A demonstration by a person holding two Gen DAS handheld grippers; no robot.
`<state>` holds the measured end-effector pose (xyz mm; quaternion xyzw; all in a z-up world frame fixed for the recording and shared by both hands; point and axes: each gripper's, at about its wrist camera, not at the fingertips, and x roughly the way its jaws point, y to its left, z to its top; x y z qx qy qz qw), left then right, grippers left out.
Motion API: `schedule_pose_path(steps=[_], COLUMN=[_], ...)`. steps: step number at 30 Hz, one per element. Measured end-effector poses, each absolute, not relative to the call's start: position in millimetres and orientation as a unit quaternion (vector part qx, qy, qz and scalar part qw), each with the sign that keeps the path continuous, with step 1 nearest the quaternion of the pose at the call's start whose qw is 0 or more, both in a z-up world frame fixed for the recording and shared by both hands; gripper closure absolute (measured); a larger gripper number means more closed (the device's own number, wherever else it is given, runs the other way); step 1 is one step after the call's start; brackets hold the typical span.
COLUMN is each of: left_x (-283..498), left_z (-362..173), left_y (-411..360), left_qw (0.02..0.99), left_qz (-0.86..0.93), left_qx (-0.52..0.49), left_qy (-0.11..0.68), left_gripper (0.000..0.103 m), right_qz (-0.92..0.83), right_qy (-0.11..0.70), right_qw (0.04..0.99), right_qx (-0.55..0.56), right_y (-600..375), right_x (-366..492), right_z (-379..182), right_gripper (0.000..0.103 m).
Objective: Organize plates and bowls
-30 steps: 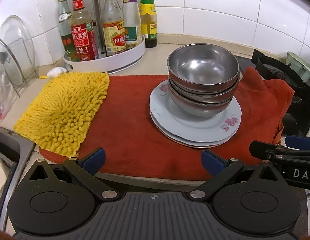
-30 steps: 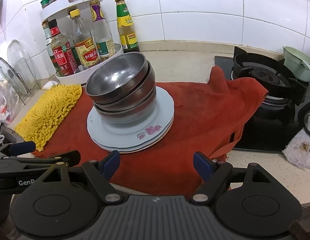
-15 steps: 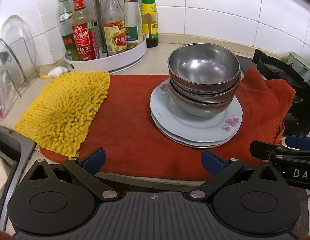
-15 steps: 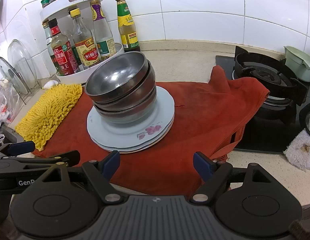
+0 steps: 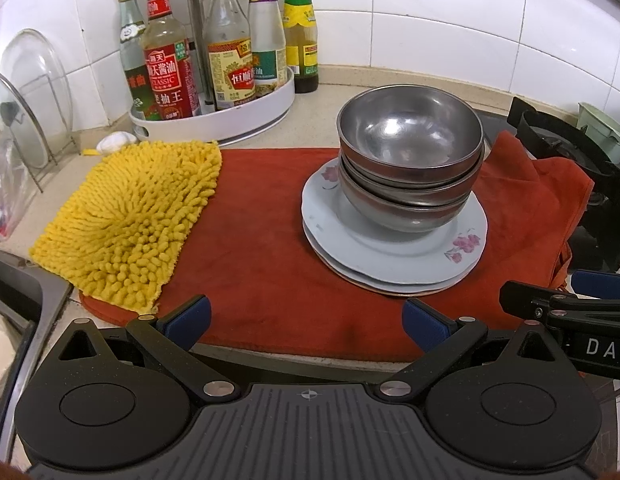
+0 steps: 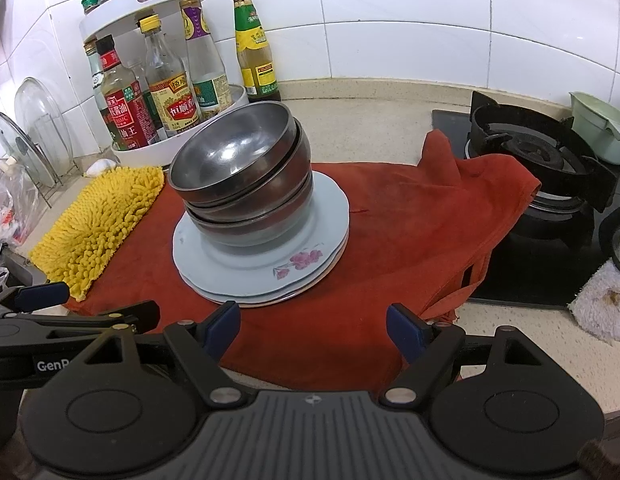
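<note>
I hold the left gripper low at the near edge of the desk, its fingers spread wide with nothing between them. Ahead of them and a little toward the right finger stands the stack of steel bowls, nested and upright on the stacked plates, which rest on the red cloth. The yellow mop pad lies ahead of my left finger, overlapping the cloth's edge. The right gripper is also spread and empty, well short of the plates; through its camera the bowls sit ahead of its left finger, tilted slightly leftward. Past its right finger is the gas burner. The bottle rack stands beyond the mop pad.
</note>
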<state>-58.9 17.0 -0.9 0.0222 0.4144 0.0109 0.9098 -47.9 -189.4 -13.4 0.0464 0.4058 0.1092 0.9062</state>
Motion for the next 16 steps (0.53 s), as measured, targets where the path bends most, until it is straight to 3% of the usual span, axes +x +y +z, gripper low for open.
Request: schedule_pose_path(steps=[16], left_x=[-53.8], left_z=[0.2], left_y=[15.6], left_qw=[0.910], left_qz=[0.010], left_qx=[0.026], left_qy=[0.413], left_gripper=[0.001], right_qz=[0.109], right_qy=[0.405], right_qw=[0.907], right_qx=[0.048], right_y=[-191.0], right_x=[-44.3], right_z=[-13.6], right_gripper=[0.027])
